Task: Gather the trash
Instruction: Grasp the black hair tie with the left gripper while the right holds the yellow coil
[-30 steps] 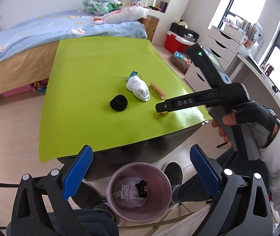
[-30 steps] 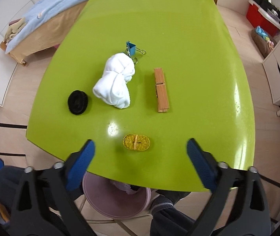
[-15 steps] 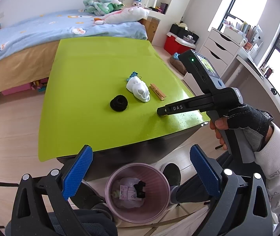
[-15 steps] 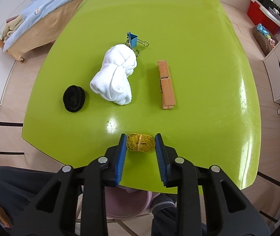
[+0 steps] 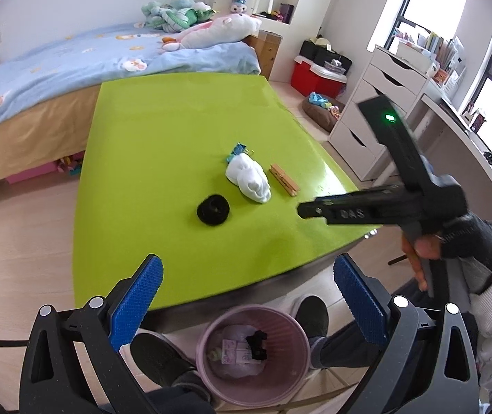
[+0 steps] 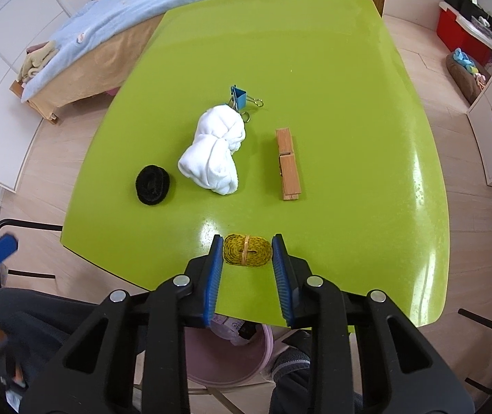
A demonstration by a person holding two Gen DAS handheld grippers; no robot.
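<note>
My right gripper (image 6: pixel 247 241) is shut on a small yellow coiled tape (image 6: pixel 246 251) bound with a rubber band, at the near edge of the green table (image 6: pixel 315 69). Further back lie a white rolled cloth (image 6: pixel 215 153), a black scrunchie (image 6: pixel 153 184), a wooden clothespin (image 6: pixel 288 165) and a blue binder clip (image 6: pixel 239 96). My left gripper (image 5: pixel 246 276) is open and holds nothing, above a pink bin (image 5: pixel 253 348) on the floor under the table's near edge. In the left wrist view the right gripper (image 5: pixel 303 210) shows from the side and hides the coil.
The bin (image 6: pixel 228 355) holds paper and a dark scrap. A person's shoes (image 5: pixel 163 355) flank it. A bed (image 5: pixel 73 58) stands beyond the table, white drawers (image 5: pixel 377 110) and a red box (image 5: pixel 315 72) to the right. A gloved hand (image 5: pixel 460 238) holds the right gripper.
The right gripper's jaws went from wide open to shut on the yellow coil. In the left wrist view the right gripper has shifted right, and the table looks a little nearer.
</note>
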